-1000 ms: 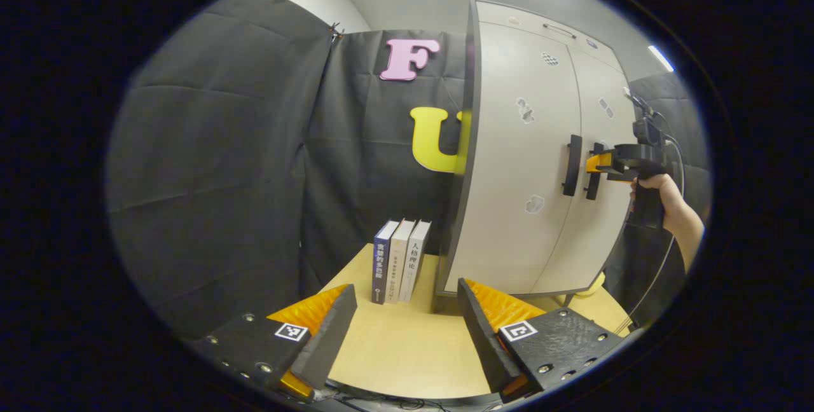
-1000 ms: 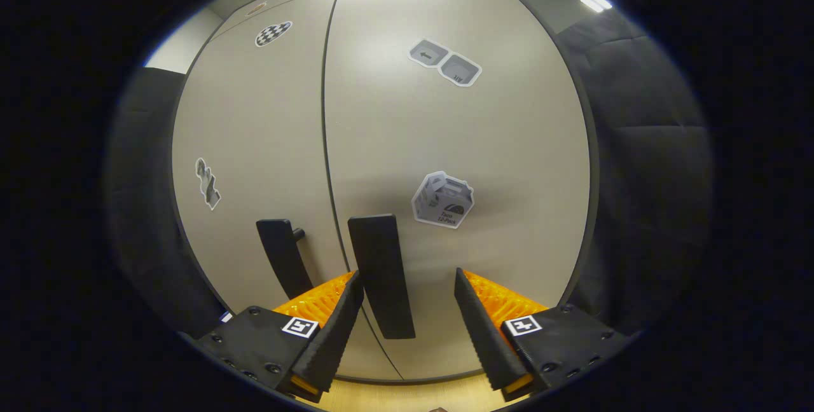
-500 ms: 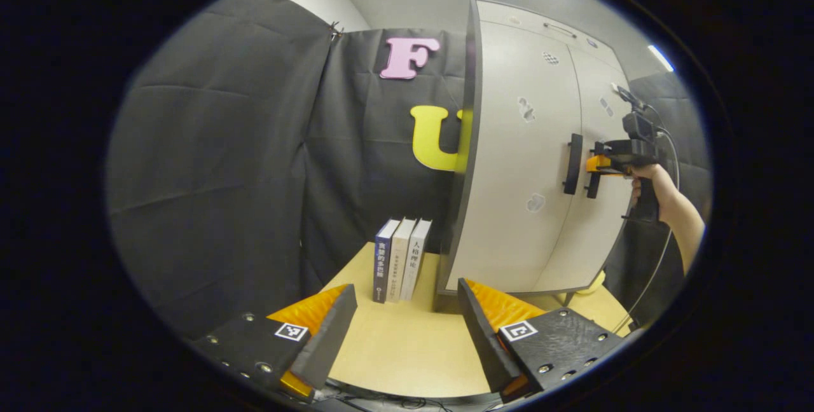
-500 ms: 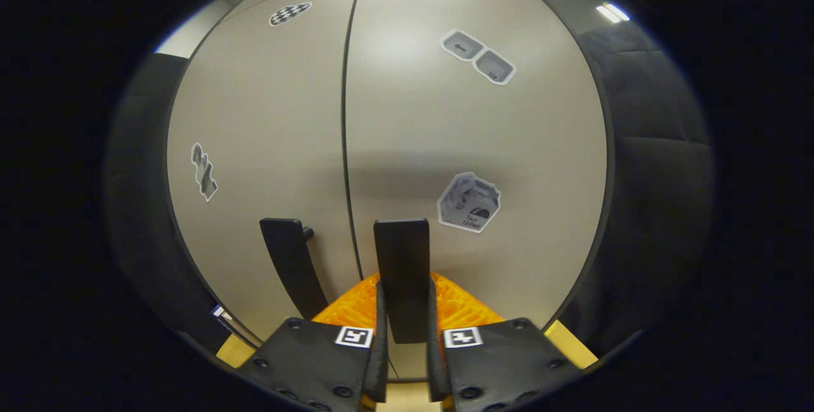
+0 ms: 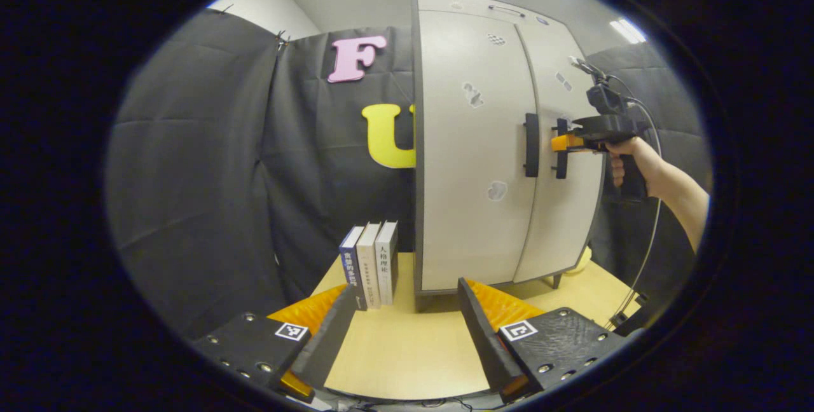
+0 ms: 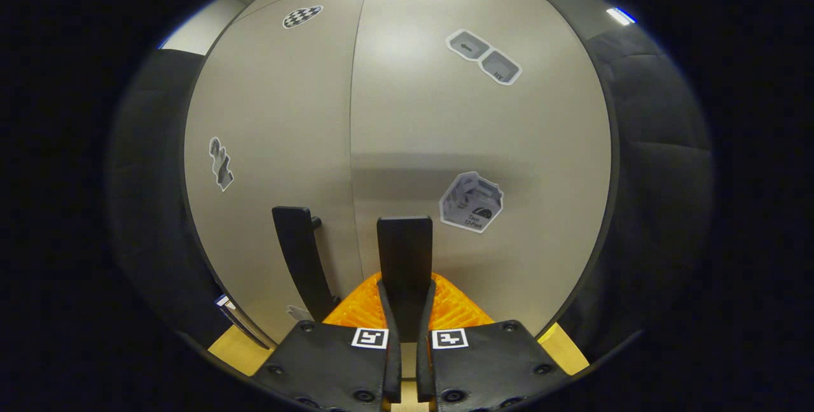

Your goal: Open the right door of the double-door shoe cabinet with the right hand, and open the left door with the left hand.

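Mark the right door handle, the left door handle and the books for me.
right door handle (image 6: 404, 253), right gripper view, upper bar.
left door handle (image 6: 299, 253), right gripper view, mid bar.
books (image 5: 371, 266), left gripper view, middle spine.

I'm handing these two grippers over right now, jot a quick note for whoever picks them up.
Right gripper: jaws shut on the right door handle of the shoe cabinet.
Left gripper: jaws open, empty, over the table, short of the cabinet.
Left door handle is untouched; three books stand left of the cabinet.
Done: right handle grasped. Both doors look closed.
Left: pull the right door open, then grasp the left handle and open that door.
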Available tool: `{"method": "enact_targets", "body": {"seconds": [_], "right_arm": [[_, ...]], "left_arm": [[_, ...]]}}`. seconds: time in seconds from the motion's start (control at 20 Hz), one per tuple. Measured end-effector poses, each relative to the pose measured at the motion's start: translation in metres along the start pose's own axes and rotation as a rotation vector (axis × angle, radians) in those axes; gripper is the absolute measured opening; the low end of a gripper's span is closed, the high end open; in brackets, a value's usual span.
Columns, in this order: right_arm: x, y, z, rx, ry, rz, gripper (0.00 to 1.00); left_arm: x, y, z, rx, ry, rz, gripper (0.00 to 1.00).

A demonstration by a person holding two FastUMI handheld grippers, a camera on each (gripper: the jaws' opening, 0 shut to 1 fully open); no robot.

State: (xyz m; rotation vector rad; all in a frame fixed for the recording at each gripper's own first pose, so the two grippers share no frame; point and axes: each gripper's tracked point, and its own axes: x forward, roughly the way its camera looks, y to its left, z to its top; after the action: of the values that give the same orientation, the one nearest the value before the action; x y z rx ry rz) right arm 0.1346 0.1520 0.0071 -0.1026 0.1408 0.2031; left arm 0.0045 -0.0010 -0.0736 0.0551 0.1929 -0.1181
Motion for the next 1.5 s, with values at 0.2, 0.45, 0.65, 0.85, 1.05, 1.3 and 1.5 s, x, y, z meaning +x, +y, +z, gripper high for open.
{"method": "enact_targets", "body": {"seconds": [0.2,0.45,0.65,0.85,1.05,1.3,1.5], "right_arm": [[-0.018,-0.002,-0.003,0.017,-0.005,0.076,0.11],[-0.047,-0.012,-0.008,0.004,-0.003,0.185,0.11],[-0.069,-0.021,-0.012,-0.004,0.012,0.263,0.11],[-0.088,-0.032,-0.015,0.003,0.014,0.324,0.11],[-0.109,-0.050,-0.019,0.005,0.015,0.371,0.11],[-0.140,-0.093,-0.026,0.029,0.009,0.397,0.07],[-0.152,-0.134,-0.026,0.038,0.014,0.364,0.11]], "left_arm": [[-0.005,-0.033,0.004,-0.072,-0.015,-0.008,0.91],[-0.020,-0.080,-0.009,-0.118,0.034,0.014,0.91],[-0.039,-0.104,0.002,-0.091,0.001,0.066,0.93],[-0.058,-0.130,0.004,-0.085,-0.016,0.093,0.90],[-0.080,-0.151,-0.005,-0.077,-0.010,0.128,0.90],[-0.100,-0.189,-0.017,-0.086,0.012,0.146,0.93],[-0.104,-0.226,-0.019,-0.075,0.020,0.130,0.90]]}}
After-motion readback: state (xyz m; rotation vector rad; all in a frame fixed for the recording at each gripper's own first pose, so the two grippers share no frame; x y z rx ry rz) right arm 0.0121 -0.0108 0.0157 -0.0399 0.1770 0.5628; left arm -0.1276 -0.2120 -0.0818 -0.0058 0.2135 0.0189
